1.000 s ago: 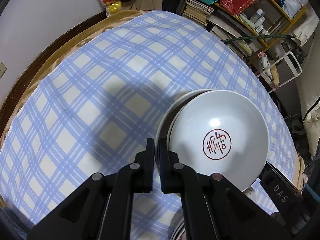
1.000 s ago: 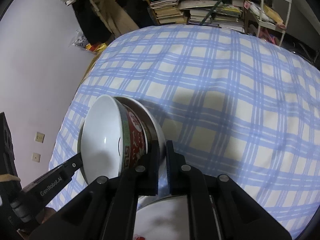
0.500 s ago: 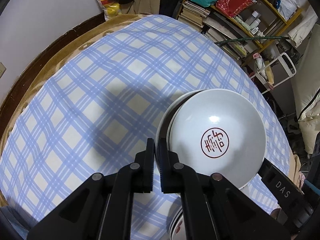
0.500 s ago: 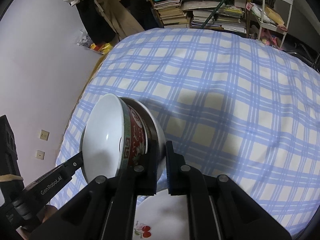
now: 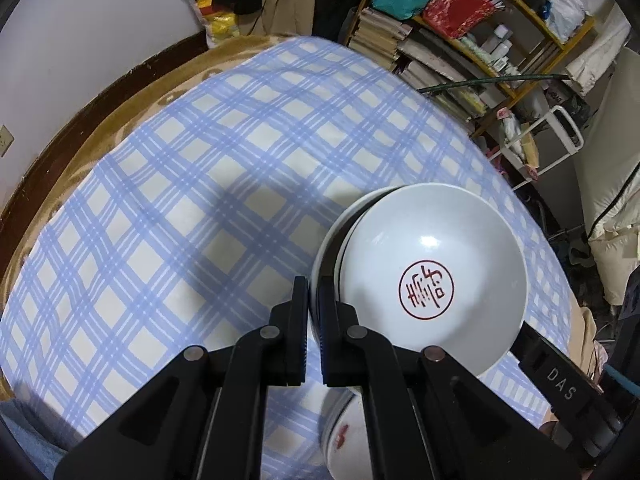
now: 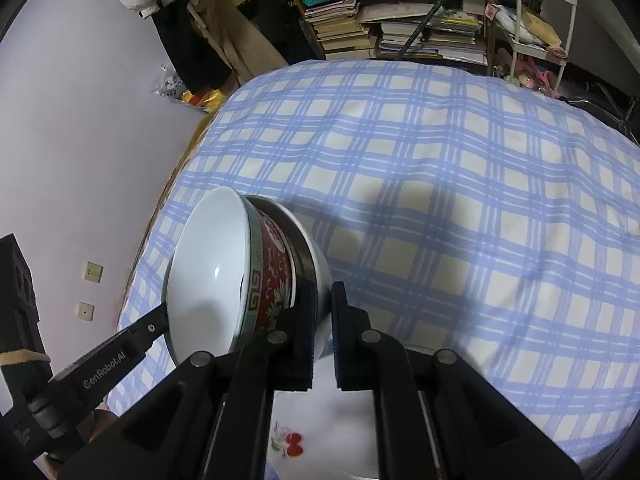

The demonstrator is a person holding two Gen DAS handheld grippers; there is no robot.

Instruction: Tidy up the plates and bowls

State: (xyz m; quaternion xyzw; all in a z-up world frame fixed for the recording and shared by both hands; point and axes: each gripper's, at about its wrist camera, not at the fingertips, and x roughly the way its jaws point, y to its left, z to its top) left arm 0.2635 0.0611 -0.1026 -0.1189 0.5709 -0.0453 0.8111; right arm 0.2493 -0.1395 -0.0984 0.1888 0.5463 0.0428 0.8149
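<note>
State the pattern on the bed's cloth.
Blue and cream plaid on the cloth; clearest in the right wrist view.

Both wrist views are evenly and fairly brightly lit from overhead, with a small round glare spot on the white bowl and a softer gleam inside it in the right view. Soft-edged, blue-grey shadows fall across the checked cloth behind the bowl. Fisheye distortion bends the bookshelf and walls toward black corner vignettes, while the centre stays sharp and the edges look slightly soft.
</note>
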